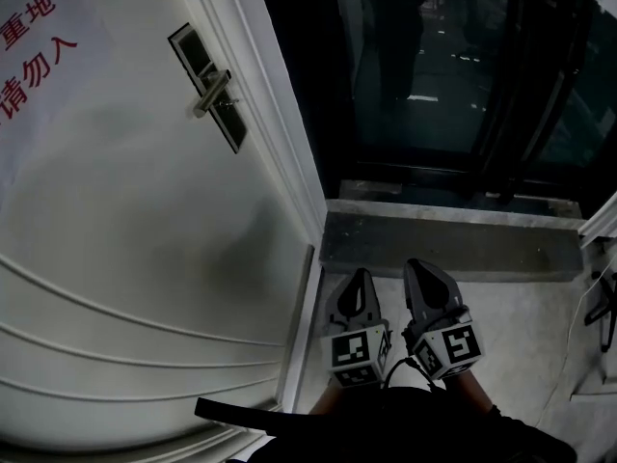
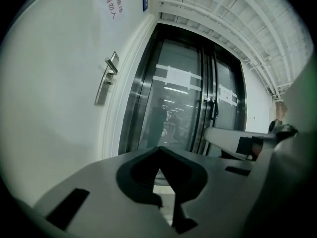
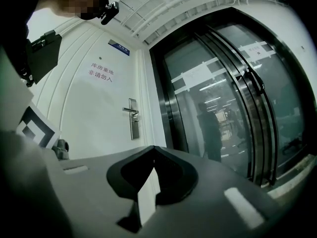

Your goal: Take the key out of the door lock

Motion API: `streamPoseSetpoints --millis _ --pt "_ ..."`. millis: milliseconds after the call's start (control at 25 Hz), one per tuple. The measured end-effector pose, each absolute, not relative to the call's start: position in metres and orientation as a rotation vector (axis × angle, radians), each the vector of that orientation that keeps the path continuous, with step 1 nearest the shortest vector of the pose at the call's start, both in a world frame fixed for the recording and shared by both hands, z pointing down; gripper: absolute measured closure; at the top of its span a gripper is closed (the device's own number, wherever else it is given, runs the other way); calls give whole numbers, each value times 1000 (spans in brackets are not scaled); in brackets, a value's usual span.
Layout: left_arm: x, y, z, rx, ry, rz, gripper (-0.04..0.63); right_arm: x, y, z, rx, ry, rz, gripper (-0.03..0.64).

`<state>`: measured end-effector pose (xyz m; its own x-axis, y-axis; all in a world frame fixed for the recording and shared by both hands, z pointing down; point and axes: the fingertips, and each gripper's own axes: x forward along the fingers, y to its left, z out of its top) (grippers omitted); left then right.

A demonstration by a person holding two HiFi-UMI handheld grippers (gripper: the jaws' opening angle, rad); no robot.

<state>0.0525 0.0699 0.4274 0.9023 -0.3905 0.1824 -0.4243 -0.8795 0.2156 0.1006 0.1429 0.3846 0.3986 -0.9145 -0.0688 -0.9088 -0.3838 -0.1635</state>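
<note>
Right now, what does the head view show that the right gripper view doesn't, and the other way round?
Only the head view: the left claw and right claw seen from above, side by side over the pale floor. Only the right gripper view: the small blue sign above the red writing, and the ribbed ceiling. Both: the white door, its lever handle, the red writing and the dark glass doors.

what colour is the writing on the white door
Red lettering, clearest in the head view.
</note>
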Motion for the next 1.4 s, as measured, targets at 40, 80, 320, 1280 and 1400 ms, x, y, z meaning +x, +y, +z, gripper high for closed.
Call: streamPoseSetpoints --millis 40,80,320,1280,1400 --pt "59 63 427 2817 -608 189 595 106 135 384 -2478 1634 -45 615" --pt "63 57 427 2816 -604 194 595 111 127 384 -2479 1633 -49 615" --pt "85 8 419 2828 -601 188 595 133 77 382 -2491 1631 -39 615" --pt "195 -36 432 2825 -450 216 595 234 43 388 -2601 1456 -60 615" --pt "223 -38 428 2844 -445 213 595 263 39 386 -2599 1457 -53 615"
